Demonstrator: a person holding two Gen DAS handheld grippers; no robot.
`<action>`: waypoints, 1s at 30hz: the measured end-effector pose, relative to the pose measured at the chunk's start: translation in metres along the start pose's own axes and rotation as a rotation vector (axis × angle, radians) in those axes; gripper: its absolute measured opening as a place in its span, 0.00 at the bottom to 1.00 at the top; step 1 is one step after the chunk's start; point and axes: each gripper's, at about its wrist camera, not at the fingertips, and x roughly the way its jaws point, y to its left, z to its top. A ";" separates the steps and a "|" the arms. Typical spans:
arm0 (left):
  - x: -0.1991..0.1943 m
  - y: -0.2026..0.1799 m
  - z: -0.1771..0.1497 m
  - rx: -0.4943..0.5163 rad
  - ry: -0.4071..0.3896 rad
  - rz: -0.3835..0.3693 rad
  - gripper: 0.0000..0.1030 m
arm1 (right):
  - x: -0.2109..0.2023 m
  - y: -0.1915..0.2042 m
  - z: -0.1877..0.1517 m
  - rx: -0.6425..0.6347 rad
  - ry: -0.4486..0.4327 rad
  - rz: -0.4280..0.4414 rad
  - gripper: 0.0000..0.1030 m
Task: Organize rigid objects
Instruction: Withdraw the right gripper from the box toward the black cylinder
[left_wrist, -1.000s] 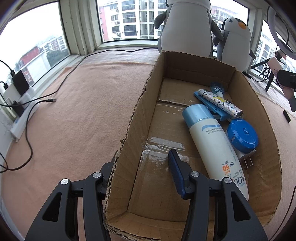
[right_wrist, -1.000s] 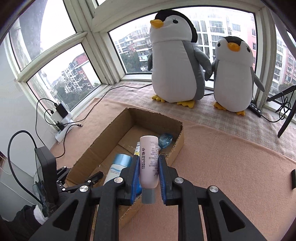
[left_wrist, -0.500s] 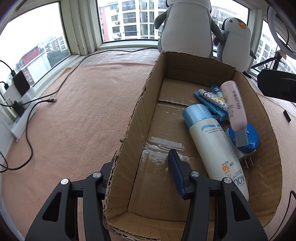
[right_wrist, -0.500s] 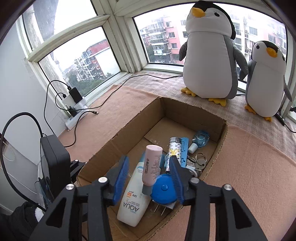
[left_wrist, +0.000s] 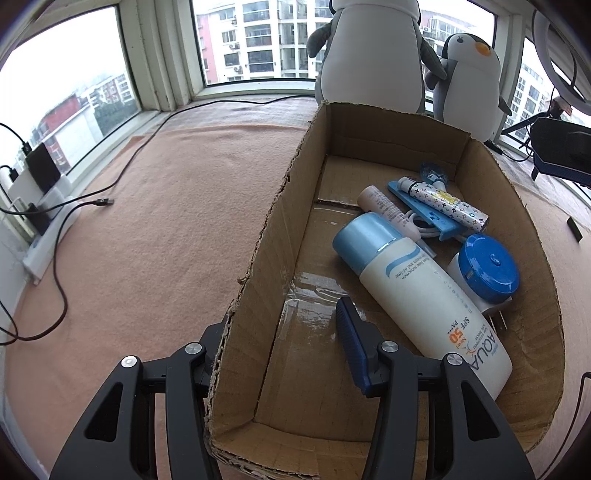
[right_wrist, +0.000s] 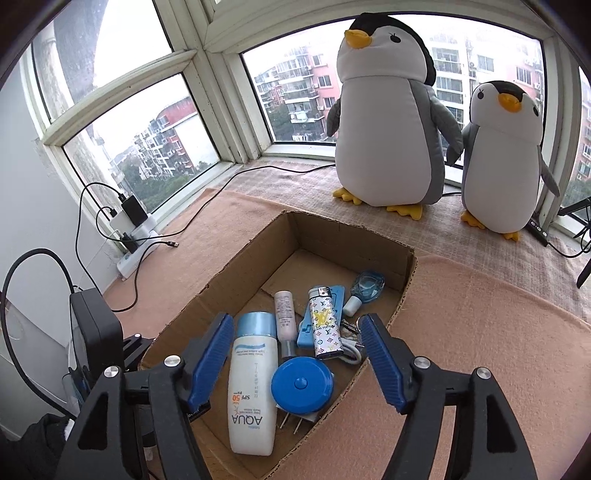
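Release was the change: the right gripper, which a second earlier clamped the small pink tube, hung above the cardboard box with its jaws wide apart and empty. The tube lay inside, between the sunscreen bottle and the patterned lighter. The left gripper still straddled the box's left wall, spread and not squeezing it. This item looked done.

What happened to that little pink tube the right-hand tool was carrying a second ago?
The right gripper carried the pink tube over the cardboard box, opened its fingers and let it go. The tube now lies inside, between the sunscreen bottle and the patterned lighter. The left gripper stayed straddling the box's wall, and the other items kept their places.
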 end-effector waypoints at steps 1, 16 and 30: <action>0.000 0.000 0.000 0.000 0.000 0.000 0.49 | -0.001 -0.002 0.000 0.002 0.000 -0.002 0.66; 0.000 0.000 0.000 0.009 0.001 0.007 0.49 | -0.029 -0.075 -0.010 0.102 -0.038 -0.112 0.66; 0.000 -0.001 0.000 0.012 0.004 0.012 0.49 | -0.076 -0.173 -0.038 0.231 -0.062 -0.271 0.66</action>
